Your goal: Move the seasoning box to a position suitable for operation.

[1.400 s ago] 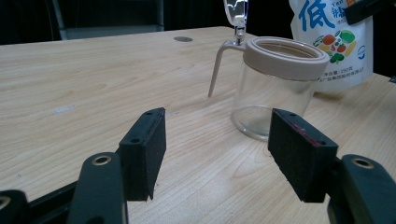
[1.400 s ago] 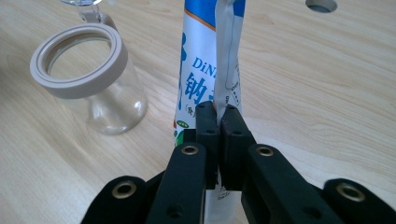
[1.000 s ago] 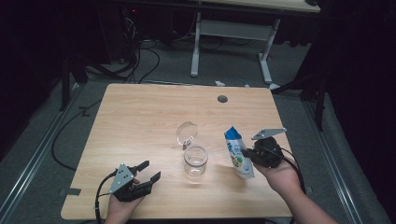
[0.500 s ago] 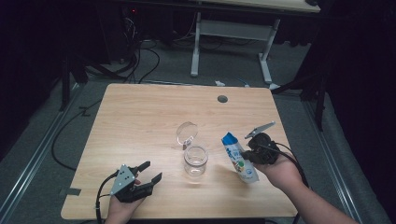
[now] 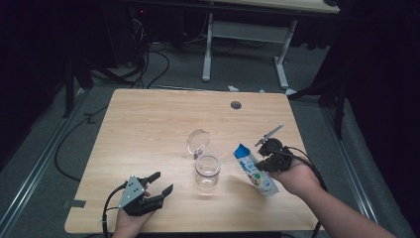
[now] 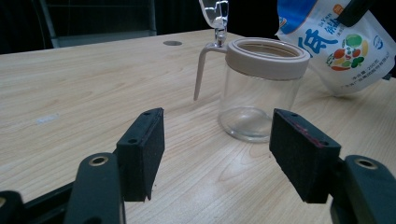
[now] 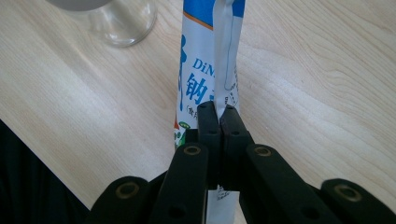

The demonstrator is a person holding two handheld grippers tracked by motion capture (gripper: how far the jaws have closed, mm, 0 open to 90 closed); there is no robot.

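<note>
Your right gripper, black, holds a white-and-blue pouch w/ blue lettering & a multicolour fruit/veg print. Clear glass jar w/ beige collar sits on your pale wood-grain table; left gripper black w/ grey plate.

A pale wood-grain worktop is seen, with a round dark grommet hole near its far edge. Beyond it, the white legs of a second desk are noted on grey floor, with dark cables trailing across. A strip of tape is seen on the floor at lower left.
</note>
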